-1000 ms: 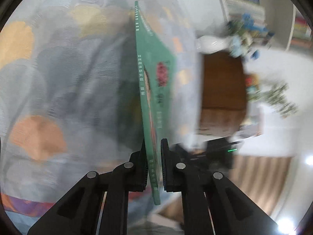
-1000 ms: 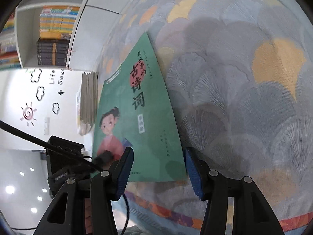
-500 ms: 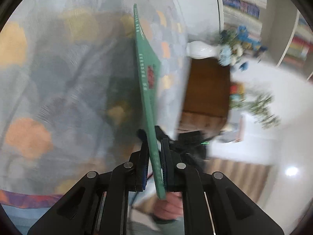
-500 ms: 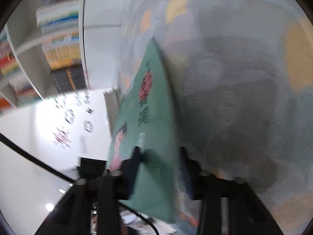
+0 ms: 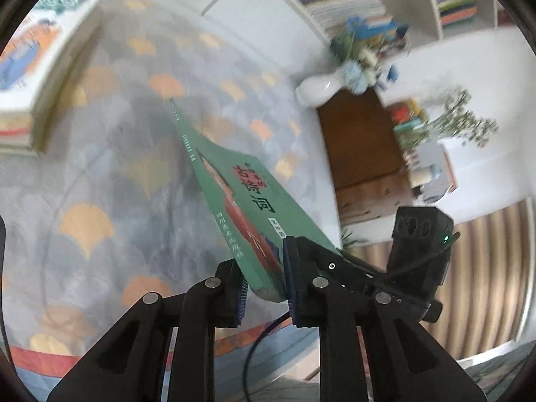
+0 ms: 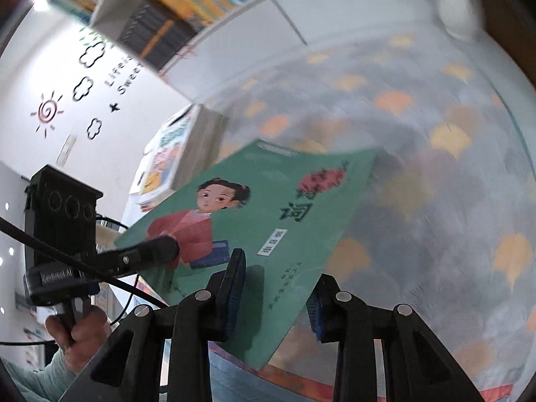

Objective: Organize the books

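- Green book (image 6: pixel 268 214), cover reading "词", was lifted off the patterned tabletop (image 6: pixel 435 201).
- Left claw (image 5: pixel 264 288), marked "GenRobot.AI", pinched its 6 o'clock edge.
- Right claw (image 6: pixel 276 288) had just narrowed onto its corner.

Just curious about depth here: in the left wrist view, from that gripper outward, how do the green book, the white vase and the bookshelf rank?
1. Green paperback book, between the left gripper fingers.
2. White ceramic vase, upper right, beyond the patterned cloth.
3. White bookshelf, top right, farthest.
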